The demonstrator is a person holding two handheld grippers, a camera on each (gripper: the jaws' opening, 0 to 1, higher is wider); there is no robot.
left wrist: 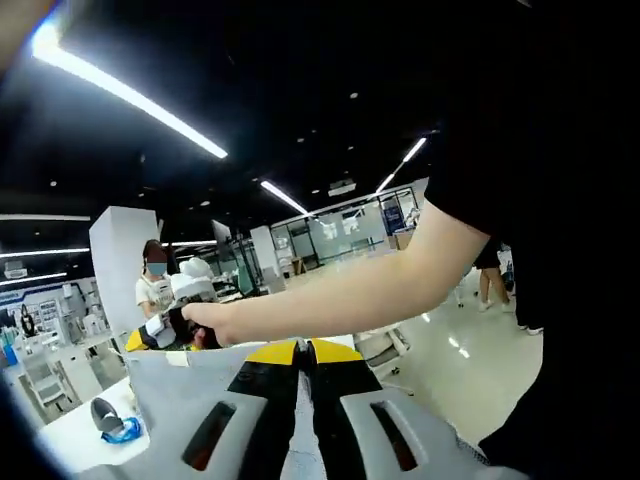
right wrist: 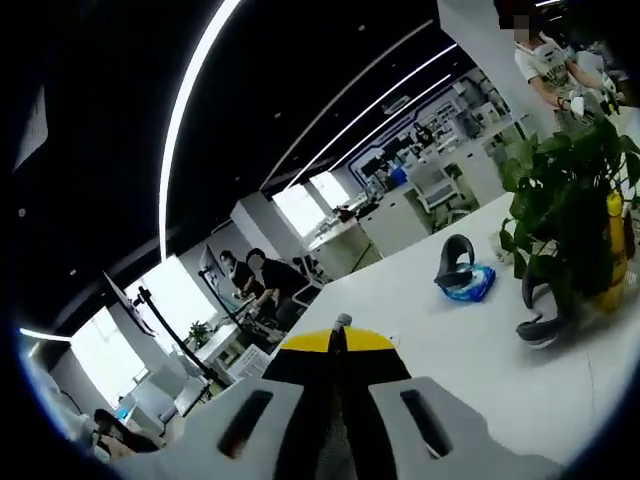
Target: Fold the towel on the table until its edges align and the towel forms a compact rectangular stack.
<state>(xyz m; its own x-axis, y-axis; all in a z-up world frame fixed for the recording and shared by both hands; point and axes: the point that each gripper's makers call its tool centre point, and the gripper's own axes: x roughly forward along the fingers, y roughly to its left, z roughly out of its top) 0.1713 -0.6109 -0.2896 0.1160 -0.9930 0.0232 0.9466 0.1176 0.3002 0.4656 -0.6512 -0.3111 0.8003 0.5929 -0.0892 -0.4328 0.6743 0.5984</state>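
A pale grey towel (left wrist: 172, 388) hangs in the air, its top edge stretched level. My left gripper (left wrist: 303, 348) has its yellow-tipped jaws closed on that edge. At the towel's far left corner a person's hand (left wrist: 205, 320) holds my right gripper (left wrist: 140, 338), also at the edge. In the right gripper view my right gripper (right wrist: 342, 330) is shut, with a small grey nub of towel (right wrist: 342, 321) pinched at the tips. The rest of the cloth is hidden below the jaws there.
A white table (right wrist: 440, 350) stretches ahead with a grey headset on a blue object (right wrist: 460, 272), a potted plant (right wrist: 570, 210) and a yellow bottle (right wrist: 613, 250). The person's arm (left wrist: 380, 285) crosses the left gripper view. Other people stand at desks further back.
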